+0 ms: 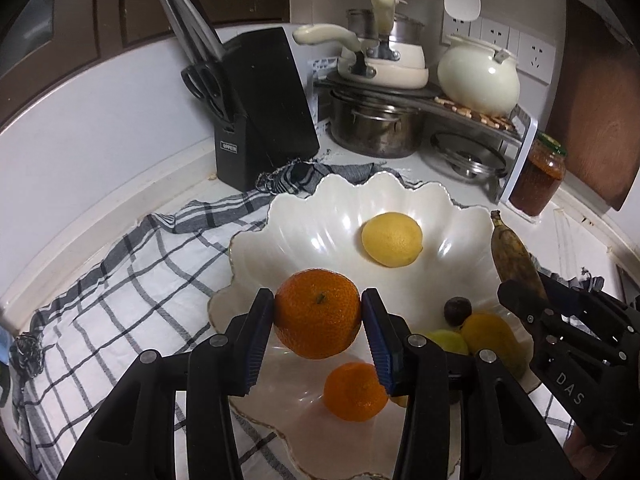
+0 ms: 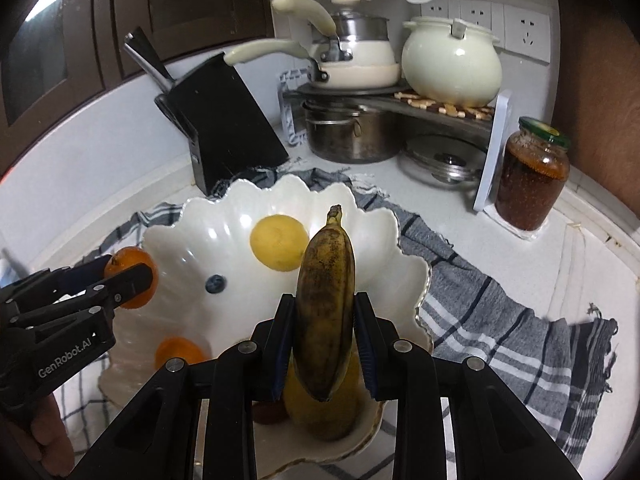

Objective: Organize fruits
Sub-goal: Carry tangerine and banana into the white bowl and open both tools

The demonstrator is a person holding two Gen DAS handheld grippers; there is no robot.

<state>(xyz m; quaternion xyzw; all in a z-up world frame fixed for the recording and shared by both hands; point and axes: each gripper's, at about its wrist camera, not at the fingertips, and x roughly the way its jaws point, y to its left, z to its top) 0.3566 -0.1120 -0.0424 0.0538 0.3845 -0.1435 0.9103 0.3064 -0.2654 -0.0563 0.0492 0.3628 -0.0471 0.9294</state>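
Orange [image 1: 317, 313] clamped in left gripper [image 1: 318, 312], above bowl [image 1: 280, 216] near rim; brown banana [image 2: 325, 312] clamped in right gripper [image 2: 324, 316], lengthwise over bowl's right side.

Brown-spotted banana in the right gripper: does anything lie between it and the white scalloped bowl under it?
Partly. A yellow-green fruit lies in the white scalloped bowl directly under the brown-spotted banana held by the right gripper. The bowl floor ahead, before the yellow lemon, is open.
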